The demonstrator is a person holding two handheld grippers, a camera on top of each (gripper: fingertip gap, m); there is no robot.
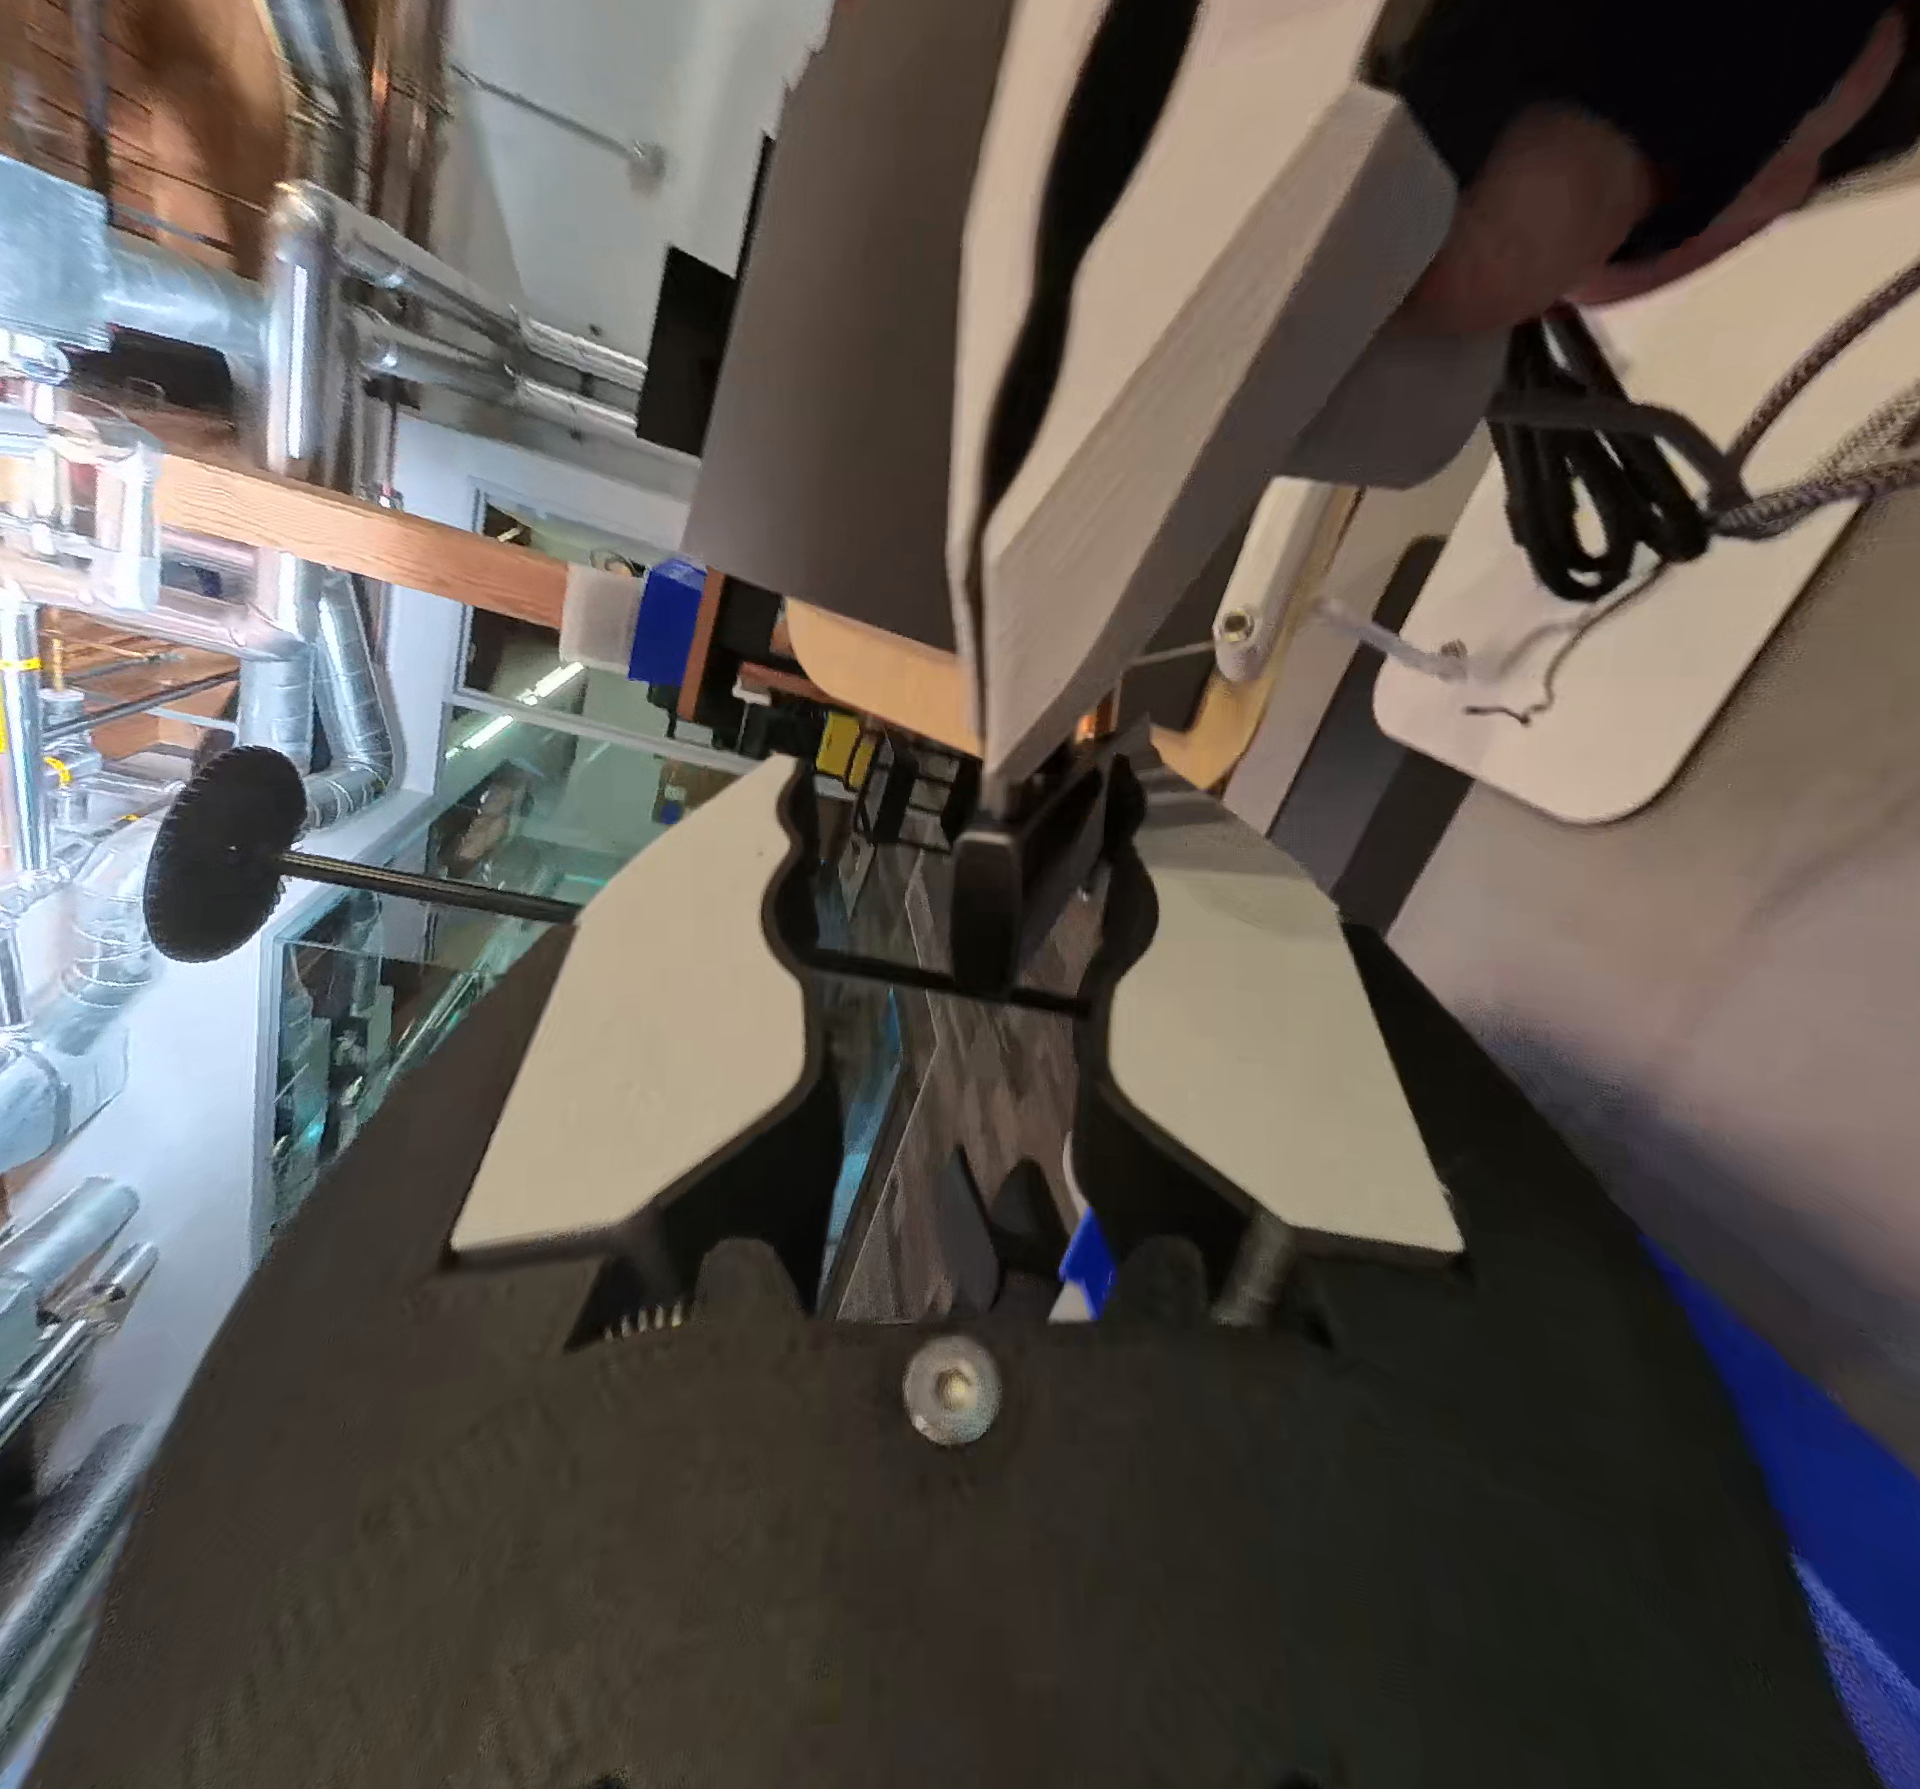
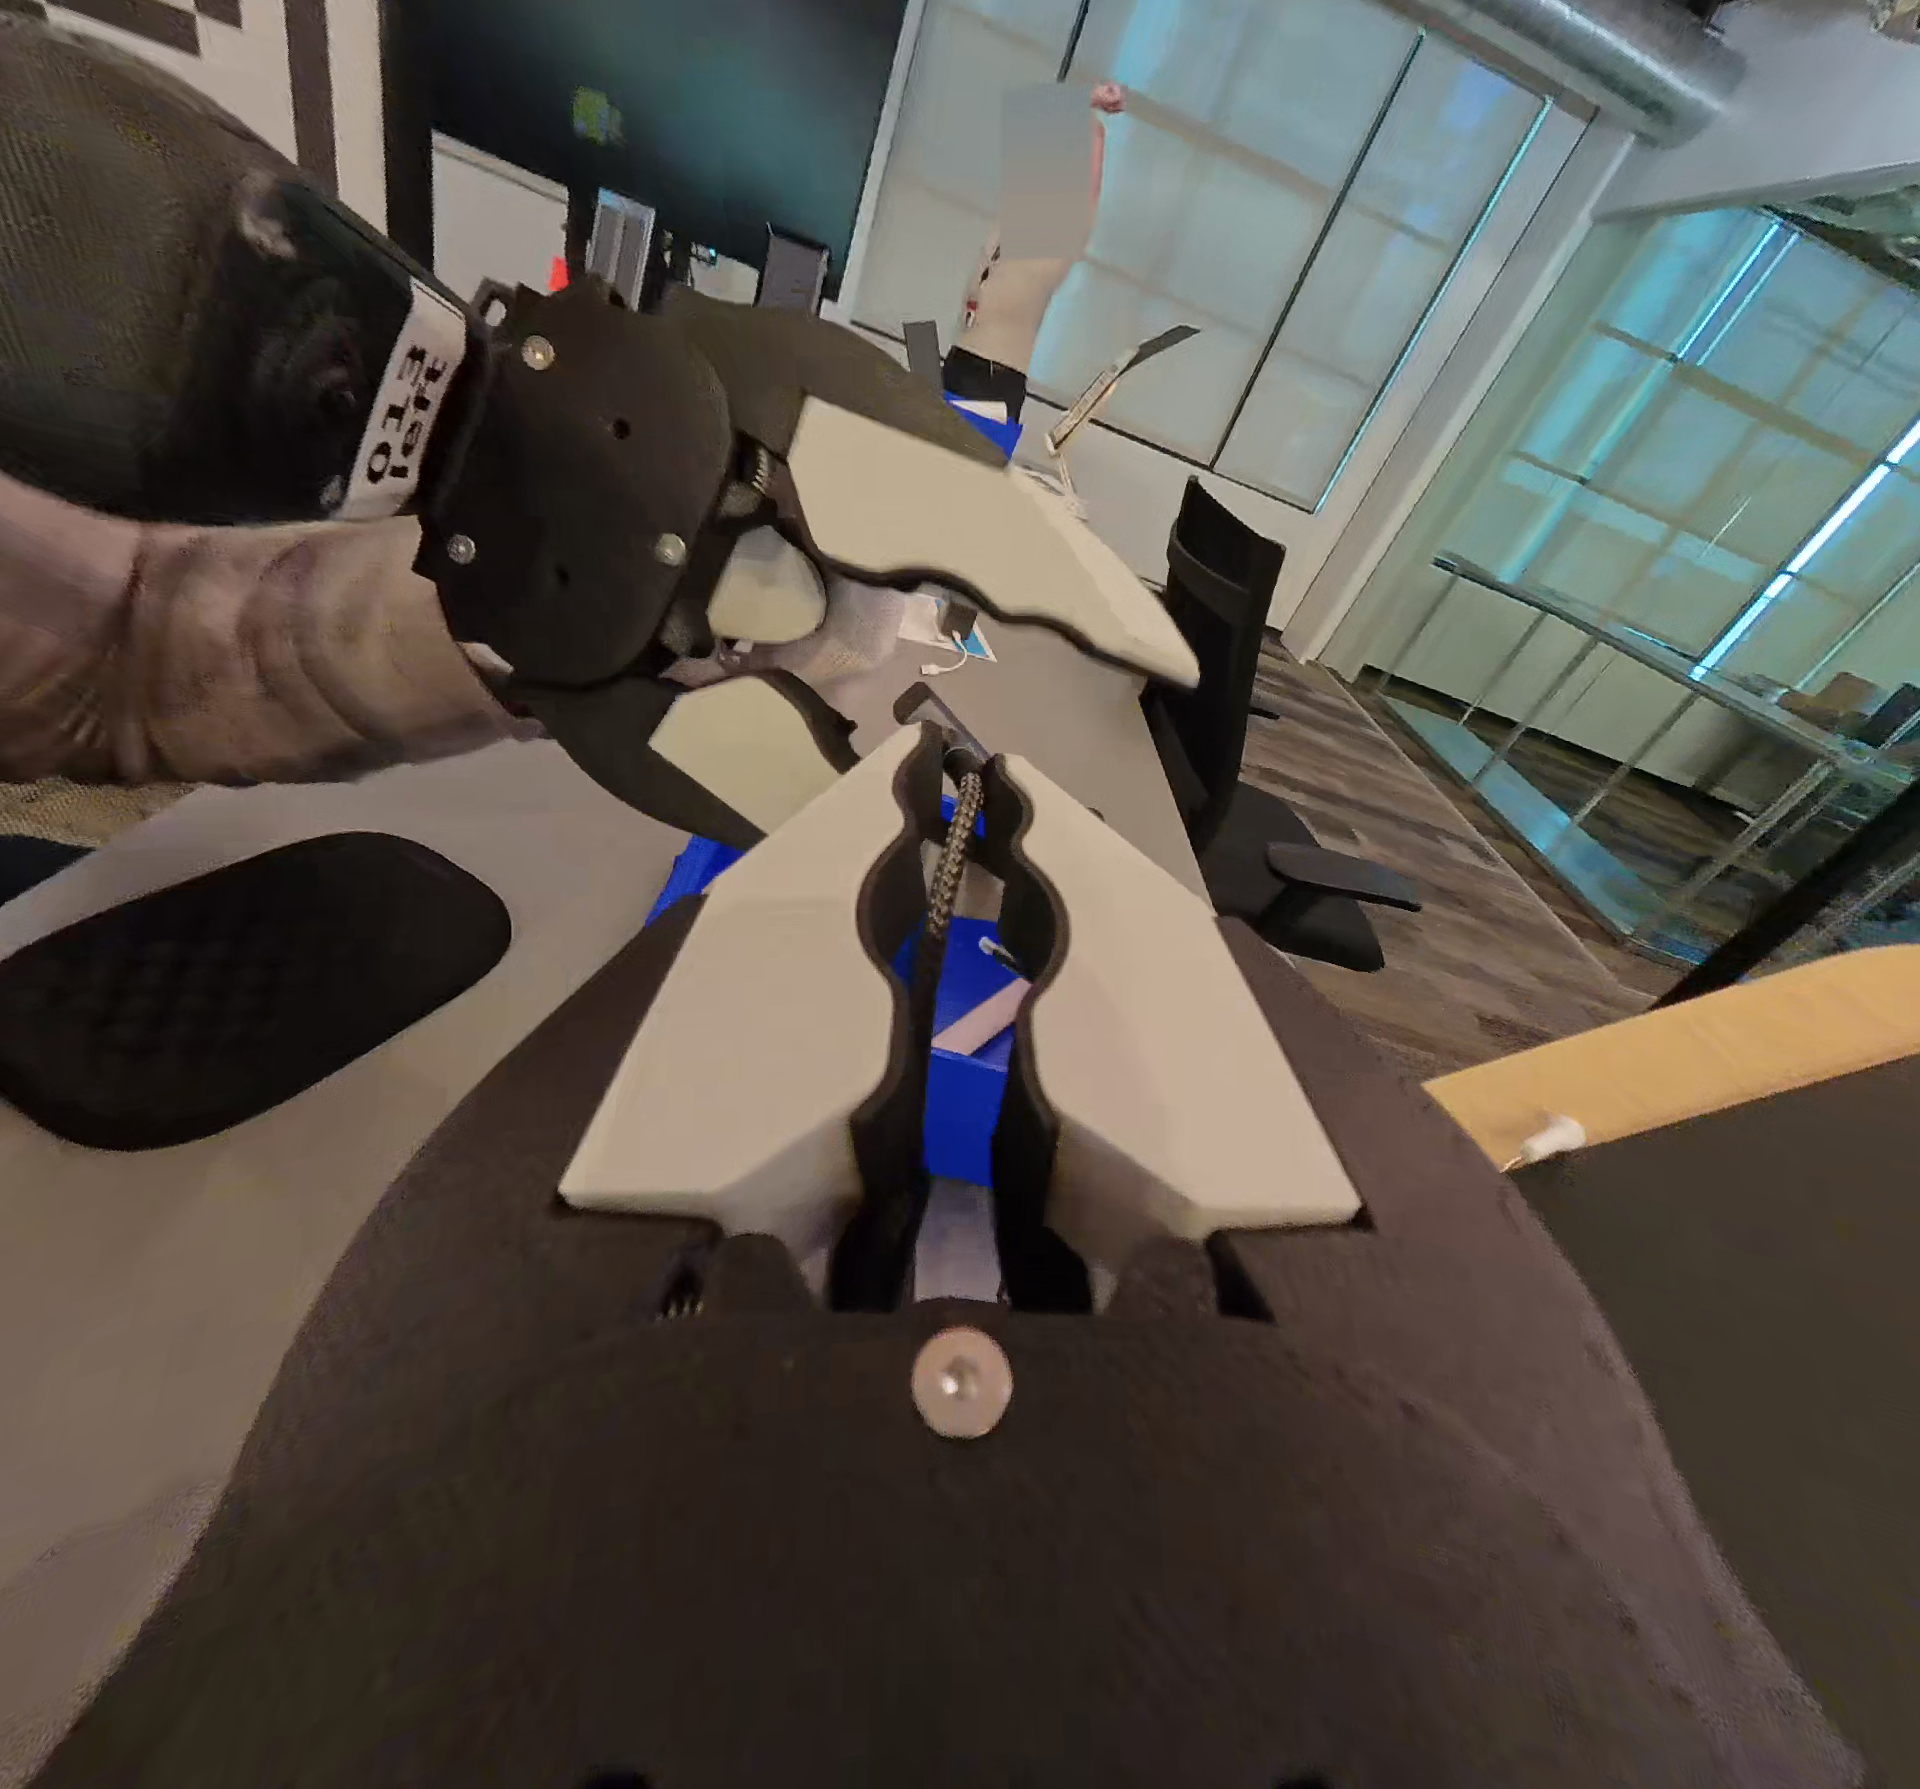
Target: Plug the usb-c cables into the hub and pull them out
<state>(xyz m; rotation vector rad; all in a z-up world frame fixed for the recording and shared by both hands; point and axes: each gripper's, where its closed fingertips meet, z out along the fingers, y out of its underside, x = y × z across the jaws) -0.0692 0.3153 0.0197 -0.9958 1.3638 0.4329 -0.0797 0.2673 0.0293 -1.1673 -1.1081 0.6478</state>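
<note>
My left gripper holds a dark grey hub across its width; its jaws stand apart by that width. My right gripper is shut on a braided usb-c cable, which runs up between its fingers. The plug end sticks out past its tips, right at the hub. In the left wrist view the right gripper comes in from above, its tips touching the hub. In the right wrist view the left gripper reaches in from the left, held by a hand. I cannot tell if the plug is seated.
A blue bin sits under the grippers on the grey table. A black pad lies at the left. A coil of black cable and more braided cable hang near a white board. An office chair stands beyond.
</note>
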